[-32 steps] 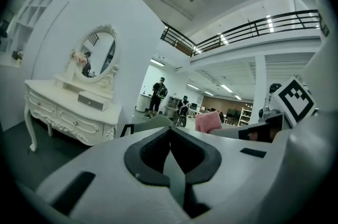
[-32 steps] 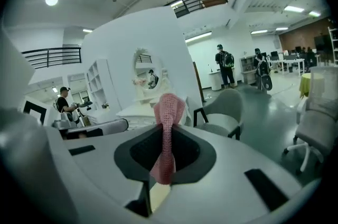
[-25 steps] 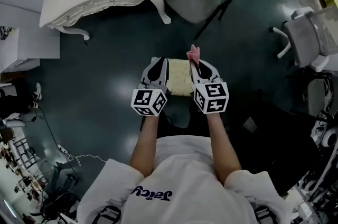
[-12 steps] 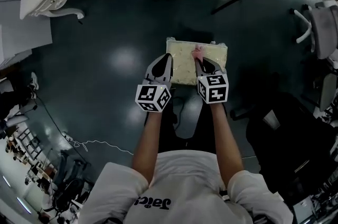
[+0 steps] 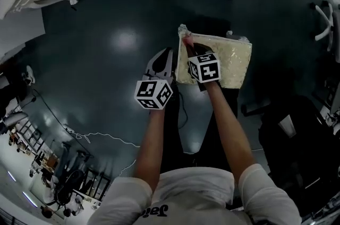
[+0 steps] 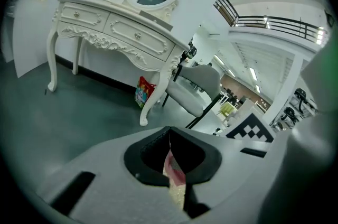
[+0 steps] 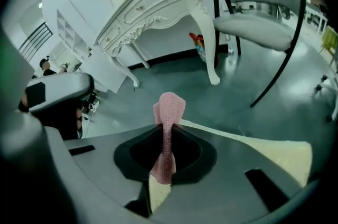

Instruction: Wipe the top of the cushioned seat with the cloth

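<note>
Right gripper (image 7: 167, 134) was pinching the pink cloth (image 7: 169, 106) hard. A folded tuft stuck up past the jaw tips and the tail hung down between the jaws. In the head view its tip sat over the far-left corner of the cream cushioned seat (image 5: 227, 62), with the cloth at that corner. Couldn't tell if the cloth was actually pressing on the cushion. From the right gripper view the seat top ran out to the right from under the jaws.

Left gripper (image 6: 170, 145) had its jaws pressed together with nothing clamped. Only a sliver of pink and cream showed through the slit. It hung just beside the seat's left edge, over the dark floor (image 5: 106, 65), close to the right gripper.

White dressing table (image 6: 111, 33) and grey chair (image 7: 264, 3) stood beyond the seat.
</note>
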{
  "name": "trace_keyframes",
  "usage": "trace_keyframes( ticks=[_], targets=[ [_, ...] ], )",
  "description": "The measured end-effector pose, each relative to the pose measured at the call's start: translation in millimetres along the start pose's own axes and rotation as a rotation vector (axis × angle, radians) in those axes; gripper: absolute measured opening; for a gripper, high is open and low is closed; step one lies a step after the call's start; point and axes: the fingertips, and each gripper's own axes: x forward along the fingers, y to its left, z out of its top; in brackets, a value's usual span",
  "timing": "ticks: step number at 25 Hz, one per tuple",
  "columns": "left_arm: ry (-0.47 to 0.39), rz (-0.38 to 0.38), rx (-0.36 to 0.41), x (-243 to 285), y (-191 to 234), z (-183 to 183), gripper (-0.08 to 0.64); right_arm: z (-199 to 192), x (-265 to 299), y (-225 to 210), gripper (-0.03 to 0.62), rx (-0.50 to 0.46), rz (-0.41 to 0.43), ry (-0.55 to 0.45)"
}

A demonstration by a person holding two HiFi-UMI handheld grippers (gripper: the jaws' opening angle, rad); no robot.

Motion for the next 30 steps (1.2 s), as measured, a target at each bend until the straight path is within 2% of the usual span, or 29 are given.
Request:
trace_keyframes(
  ticks=[5,9,14,19,30],
  targets=[
    [0.012,0.027,-0.007,1.2,29.1,-10.5,0.015,-11.3,57.4,9.6,0.021,0.173,0.074,0.03],
    [0.021,0.026,0.002,0.3,35.0,-17.4,0.015,-18.8,77.4,2.8,0.021,0.253,0.051,0.059],
    [0.032,0.014,0.003,4.4,26.7,-30.3,0.015,-16.2,68.5,-14.5,0.021,0.281,0.04,0.048],
    [0.053,-0.002,0.006,15.1,6.8,-45.3,0.015,-18.1,48.0,-40.0,0.021,0.32,0.073,0.013],
    [0.093,-0.082,0.052,50.4,-62.9,-73.2,0.015,-43.6,-10.7,-124.7,0.021,0.359,-0.006,-0.021]
  ],
)
